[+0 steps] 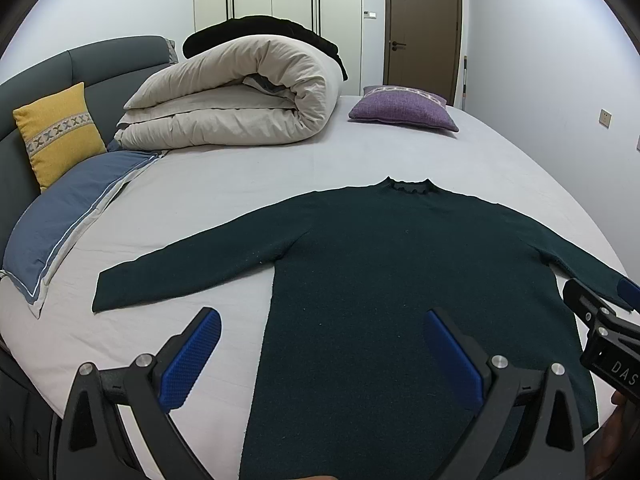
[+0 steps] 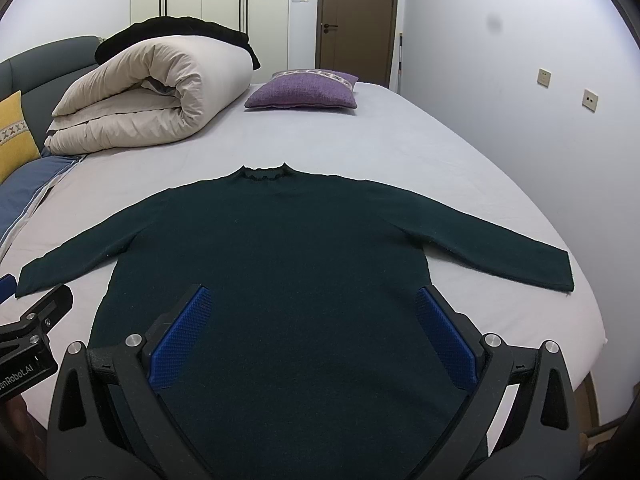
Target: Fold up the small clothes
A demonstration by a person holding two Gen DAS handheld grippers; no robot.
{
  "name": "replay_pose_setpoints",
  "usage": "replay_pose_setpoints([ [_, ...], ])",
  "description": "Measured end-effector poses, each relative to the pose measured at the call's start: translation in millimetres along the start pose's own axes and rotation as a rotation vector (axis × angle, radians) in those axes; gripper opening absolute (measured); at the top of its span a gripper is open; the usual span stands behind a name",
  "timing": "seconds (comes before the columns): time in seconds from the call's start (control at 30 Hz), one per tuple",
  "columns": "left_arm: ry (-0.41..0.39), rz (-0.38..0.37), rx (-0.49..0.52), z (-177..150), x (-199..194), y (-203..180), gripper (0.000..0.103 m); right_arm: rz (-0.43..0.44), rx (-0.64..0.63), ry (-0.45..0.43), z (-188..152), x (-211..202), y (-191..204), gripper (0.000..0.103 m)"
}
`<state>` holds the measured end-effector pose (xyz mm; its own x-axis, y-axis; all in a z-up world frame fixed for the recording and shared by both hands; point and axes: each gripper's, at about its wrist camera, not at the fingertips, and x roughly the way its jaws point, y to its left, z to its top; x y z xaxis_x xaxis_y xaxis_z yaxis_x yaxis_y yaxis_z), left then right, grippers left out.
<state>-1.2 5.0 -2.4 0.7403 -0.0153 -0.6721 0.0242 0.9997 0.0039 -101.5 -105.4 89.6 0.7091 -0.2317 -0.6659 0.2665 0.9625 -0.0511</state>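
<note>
Bed [image 1: 320,160] under flat green sweater [image 1: 400,280]

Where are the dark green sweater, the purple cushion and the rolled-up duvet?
dark green sweater [image 2: 280,248]: right wrist view, chest.
purple cushion [image 2: 300,92]: right wrist view, top face.
rolled-up duvet [image 1: 248,92]: left wrist view, outer roll.

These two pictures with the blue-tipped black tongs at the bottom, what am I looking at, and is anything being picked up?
Each picture comes from a camera mounted on a hand-held tool, looking forward along its two blue fingers. One shows the left tool, the other the right tool; a person holds one in each hand. Both are open and hold nothing. Each tool also shows at the edge of the other's picture. Beneath them a dark green sweater lies flat on the bed, sleeves spread out, not yet folded. Farther back are a rolled duvet, a purple cushion and a yellow cushion.
</note>
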Motion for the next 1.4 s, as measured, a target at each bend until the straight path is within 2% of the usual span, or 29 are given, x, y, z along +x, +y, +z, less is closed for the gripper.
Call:
replay_pose_setpoints([
  [0.53,-0.002,0.000,0.001,-1,1,3,0.103,0.000,-0.001,0.003,-1,0,1,0.103],
  [0.7,-0.010,-0.044,-0.018,-3,0,9,0.103,0.005,0.008,0.010,-6,3,0,0.103],
  [0.87,-0.017,-0.051,-0.019,-7,5,3,0.103,0.029,0.060,0.030,-10,18,-25,0.103],
  [0.93,-0.013,-0.053,-0.004,-7,10,-2,0.103,0.053,0.133,0.035,-13,28,-57,0.103],
  [1.0,0.022,-0.090,0.010,-7,21,-8,0.103,0.072,0.257,0.029,-18,39,-106,0.103],
  [1.07,0.071,-0.132,0.000,-6,32,-11,0.103,0.076,0.408,0.012,-27,50,-168,0.103],
  [1.17,0.119,-0.182,-0.028,-4,50,-17,0.103,0.021,0.655,0.012,-51,68,-273,0.102],
  [1.23,0.123,-0.222,-0.048,-2,59,-24,0.103,-0.012,0.820,0.025,-75,81,-341,0.092],
  [1.3,0.095,-0.223,-0.048,0,66,-34,0.103,-0.024,0.984,0.027,-103,90,-400,0.087],
  [1.33,0.080,-0.224,-0.044,0,67,-38,0.103,-0.029,1.050,0.028,-115,95,-423,0.084],
  [1.4,0.073,-0.230,-0.035,3,74,-50,0.103,-0.026,1.133,0.023,-133,103,-455,0.083],
])
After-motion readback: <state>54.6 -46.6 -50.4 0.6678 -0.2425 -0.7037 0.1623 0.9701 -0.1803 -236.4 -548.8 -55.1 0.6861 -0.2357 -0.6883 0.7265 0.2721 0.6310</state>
